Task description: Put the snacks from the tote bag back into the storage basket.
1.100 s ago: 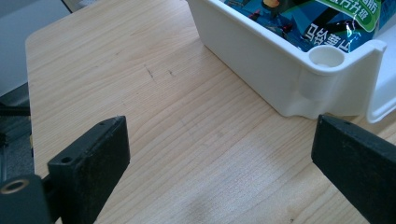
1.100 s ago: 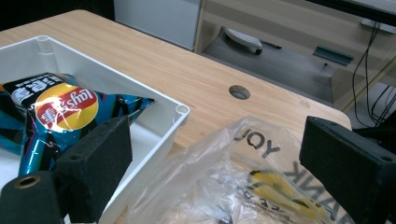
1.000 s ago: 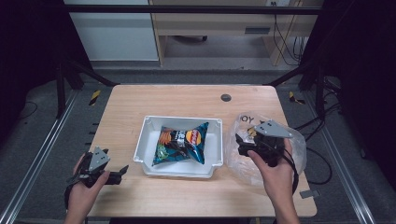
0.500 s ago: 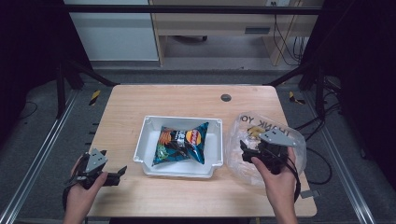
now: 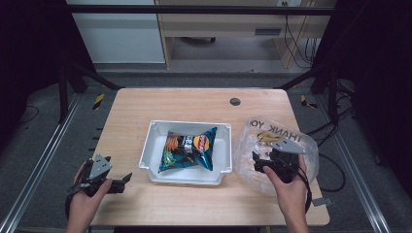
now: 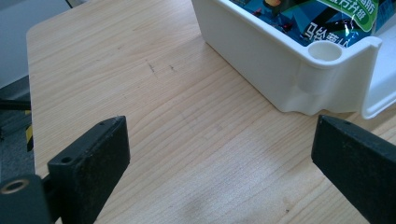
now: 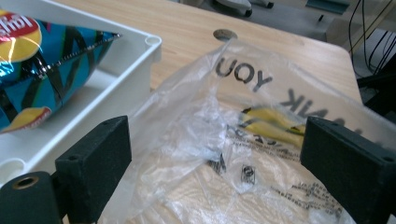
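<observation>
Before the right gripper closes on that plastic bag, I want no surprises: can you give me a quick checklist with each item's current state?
1. Right gripper jaws open: ok.
2. Clear plastic bag lies between those jaws: ok.
3. Bag flat on the table, beside the white tray, not in it: ok.
4. Chip bag lying inside the tray: ok.
5. Left gripper open over bare wood, clear of the tray corner: ok.
6. Bag mouth open enough to load: cannot tell.
</observation>
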### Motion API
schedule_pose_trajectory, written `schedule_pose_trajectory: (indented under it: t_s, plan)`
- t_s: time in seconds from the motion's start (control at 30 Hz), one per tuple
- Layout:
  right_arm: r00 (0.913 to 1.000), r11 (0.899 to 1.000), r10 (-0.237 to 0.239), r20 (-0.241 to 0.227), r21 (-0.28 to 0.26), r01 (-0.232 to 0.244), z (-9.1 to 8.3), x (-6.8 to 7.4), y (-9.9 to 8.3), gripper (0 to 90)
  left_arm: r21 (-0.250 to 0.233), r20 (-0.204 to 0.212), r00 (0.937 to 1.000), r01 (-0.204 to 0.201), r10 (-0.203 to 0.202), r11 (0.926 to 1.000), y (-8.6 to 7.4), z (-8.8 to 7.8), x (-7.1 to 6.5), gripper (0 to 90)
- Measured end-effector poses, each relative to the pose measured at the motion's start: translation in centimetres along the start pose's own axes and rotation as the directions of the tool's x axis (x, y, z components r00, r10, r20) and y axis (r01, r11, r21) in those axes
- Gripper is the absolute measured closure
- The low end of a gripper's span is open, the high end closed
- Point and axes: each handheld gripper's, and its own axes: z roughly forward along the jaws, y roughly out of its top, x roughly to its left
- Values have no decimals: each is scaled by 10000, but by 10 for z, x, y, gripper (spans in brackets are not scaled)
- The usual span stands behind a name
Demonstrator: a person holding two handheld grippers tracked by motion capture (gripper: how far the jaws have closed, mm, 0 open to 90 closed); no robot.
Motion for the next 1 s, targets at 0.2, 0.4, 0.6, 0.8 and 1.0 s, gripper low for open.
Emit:
schedule_pose_trajectory:
  t_s: [0.2,0.4,0.6,0.8,1.0]
  plan:
    - [9999,9993,157,40,338,-158,5,-6,-10,93,35,-2,10000,-1,1,10000,0,1,0,40]
    - [9997,9964,240,47,816,-243,12,-11,-19,94,71,8,10000,-1,1,10000,0,1,0,40]
    - [9999,9921,145,14,1249,-145,23,-11,-25,94,112,35,10000,0,0,9999,0,2,0,40]
    - [10000,9875,90,-27,1577,-85,36,-8,-27,94,104,25,10000,-4,4,9999,0,2,0,39]
    - [10000,9836,41,41,1805,-48,52,-6,-30,95,121,39,10000,13,-14,9999,-1,3,1,39]
